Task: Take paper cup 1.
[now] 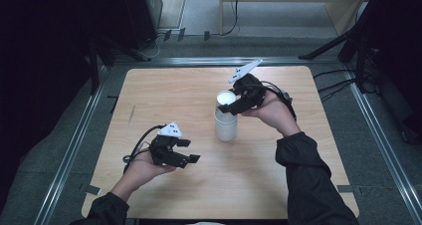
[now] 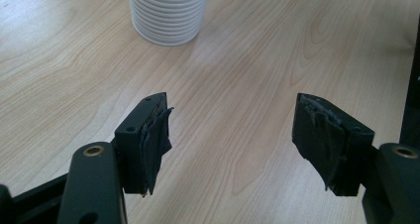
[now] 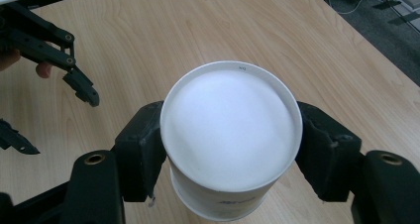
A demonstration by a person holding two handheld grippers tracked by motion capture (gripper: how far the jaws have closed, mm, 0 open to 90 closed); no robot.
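A stack of ribbed white paper cups [image 1: 226,128] stands upright near the middle of the wooden table [image 1: 164,90]. My right gripper [image 1: 233,103] is shut on the top cup [image 3: 230,130], one pad against each side just under its rim. Another cup's rim [image 3: 218,211] shows right beneath it. Nearer the person and to the left of the stack, my left gripper [image 1: 191,151] is held above the table. In the left gripper view its jaws [image 2: 233,140] stand apart with only bare table between them, and the cup stack [image 2: 168,11] is ahead of them.
My left gripper [image 3: 57,122] also appears at the left edge of the right gripper view. Metal rails [image 1: 74,140] border the table on grey floor. Dark stands and cables [image 1: 343,51] lie beyond the far corners.
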